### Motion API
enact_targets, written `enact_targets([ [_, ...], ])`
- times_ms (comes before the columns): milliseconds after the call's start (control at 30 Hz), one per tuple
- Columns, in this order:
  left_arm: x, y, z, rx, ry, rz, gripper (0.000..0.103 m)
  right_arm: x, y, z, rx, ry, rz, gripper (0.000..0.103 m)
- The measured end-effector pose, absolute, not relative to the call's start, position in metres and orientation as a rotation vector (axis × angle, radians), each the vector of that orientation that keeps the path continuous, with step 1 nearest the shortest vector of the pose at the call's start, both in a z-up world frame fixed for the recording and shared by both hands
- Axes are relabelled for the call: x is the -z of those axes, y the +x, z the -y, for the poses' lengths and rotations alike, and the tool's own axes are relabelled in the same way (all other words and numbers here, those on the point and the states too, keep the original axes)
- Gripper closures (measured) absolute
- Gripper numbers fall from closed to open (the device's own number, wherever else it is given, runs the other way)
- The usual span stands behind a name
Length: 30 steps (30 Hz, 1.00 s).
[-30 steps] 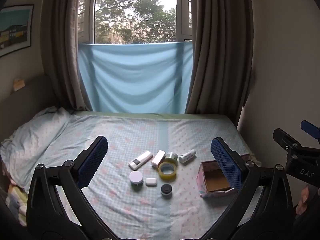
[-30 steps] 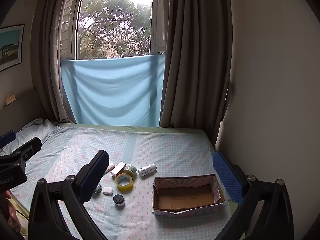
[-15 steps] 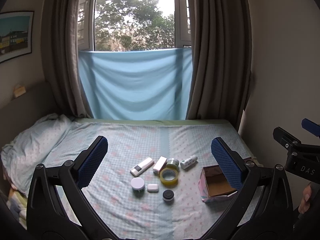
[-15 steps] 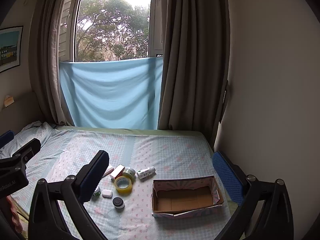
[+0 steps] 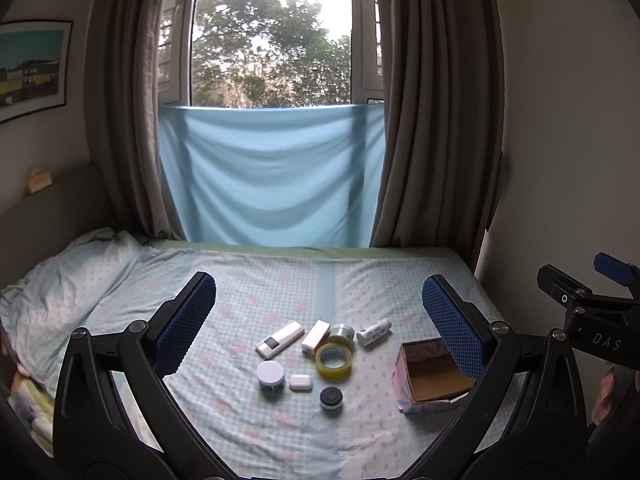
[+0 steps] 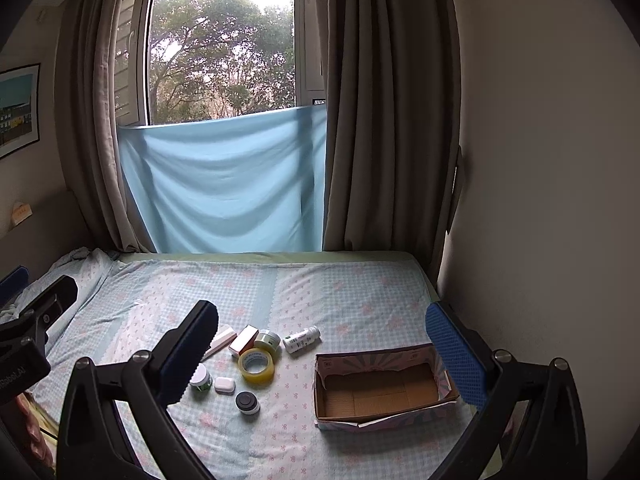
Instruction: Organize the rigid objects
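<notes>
Several small items lie grouped on the bed: a white remote [image 5: 279,339], a pink-white box [image 5: 316,335], a grey tape roll [image 5: 341,333], a yellow tape roll [image 5: 334,360], a white bottle [image 5: 373,331], a white-lidded jar [image 5: 270,374], a white earbud case [image 5: 300,382] and a black-lidded jar [image 5: 331,397]. An open, empty cardboard box [image 6: 382,390] sits to their right. My left gripper [image 5: 319,320] is open and empty, held above the bed. My right gripper [image 6: 322,346] is open and empty too, above the box.
The bed [image 5: 256,280] has a checked blue sheet and a pillow [image 5: 60,280] at the left. A blue cloth [image 5: 272,176] hangs under the window between brown curtains. A wall [image 6: 540,200] runs close along the bed's right side.
Both grippers have tilted up and drawn back a little, so the items and the box sit lower in both views. Nothing on the bed moved.
</notes>
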<state>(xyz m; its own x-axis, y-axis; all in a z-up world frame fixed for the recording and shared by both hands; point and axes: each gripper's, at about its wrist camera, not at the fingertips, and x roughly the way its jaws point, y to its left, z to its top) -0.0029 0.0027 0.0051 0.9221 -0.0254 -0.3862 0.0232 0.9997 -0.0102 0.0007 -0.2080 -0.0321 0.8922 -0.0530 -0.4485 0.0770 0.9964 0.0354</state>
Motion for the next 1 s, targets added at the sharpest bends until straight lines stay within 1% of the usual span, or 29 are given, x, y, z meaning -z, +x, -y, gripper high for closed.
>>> enact_targets([
  [1000,0.001,0.008,0.011,0.062,0.011,-0.445,0.001,0.030,0.005,0.204,0.063,-0.002,-0.448,0.000],
])
